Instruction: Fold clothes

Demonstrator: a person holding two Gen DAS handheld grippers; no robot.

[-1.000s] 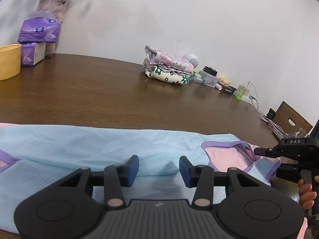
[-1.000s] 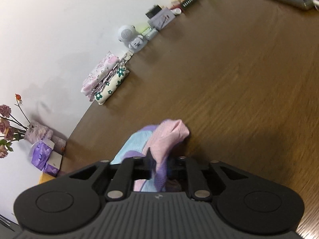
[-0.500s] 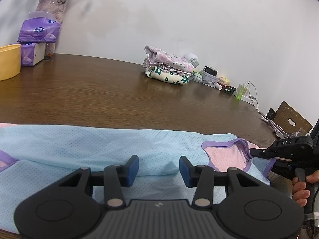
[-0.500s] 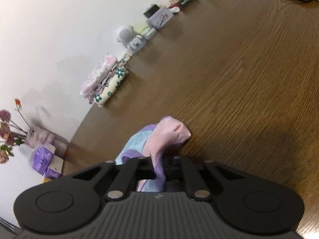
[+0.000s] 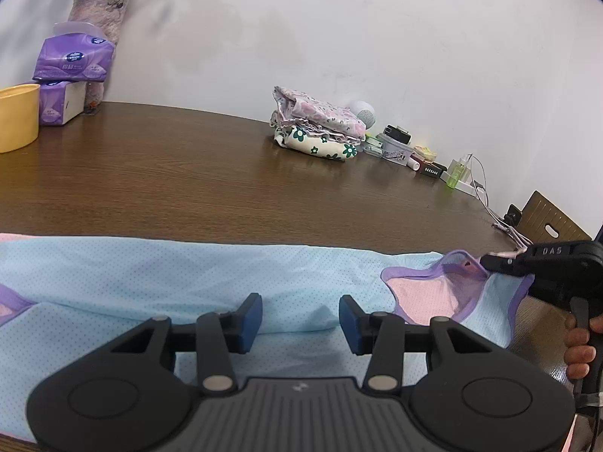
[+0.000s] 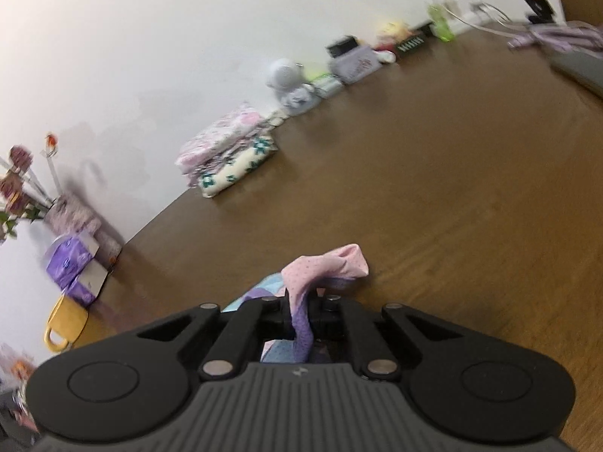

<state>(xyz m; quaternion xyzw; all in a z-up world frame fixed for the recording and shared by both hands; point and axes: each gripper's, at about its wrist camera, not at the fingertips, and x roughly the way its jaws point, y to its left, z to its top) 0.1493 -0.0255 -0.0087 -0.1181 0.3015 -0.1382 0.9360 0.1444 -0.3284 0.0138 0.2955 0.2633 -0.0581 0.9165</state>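
Right tool [image 6: 301, 312] pinches the garment's [image 5: 226, 275] pink strap [image 6: 324, 267].

Brown wood-grain table [image 5: 188, 188] set against a white wall. Lying on it: a light-blue garment [image 5: 188, 275] spread flat along the near edge; a stack of folded floral clothes [image 5: 320, 132] by the wall; tissue packs [image 5: 71, 60], a yellow container [image 5: 17, 116] and a vase [image 5: 100, 19] at far left; small bottles and boxes [image 5: 422, 154] at right.
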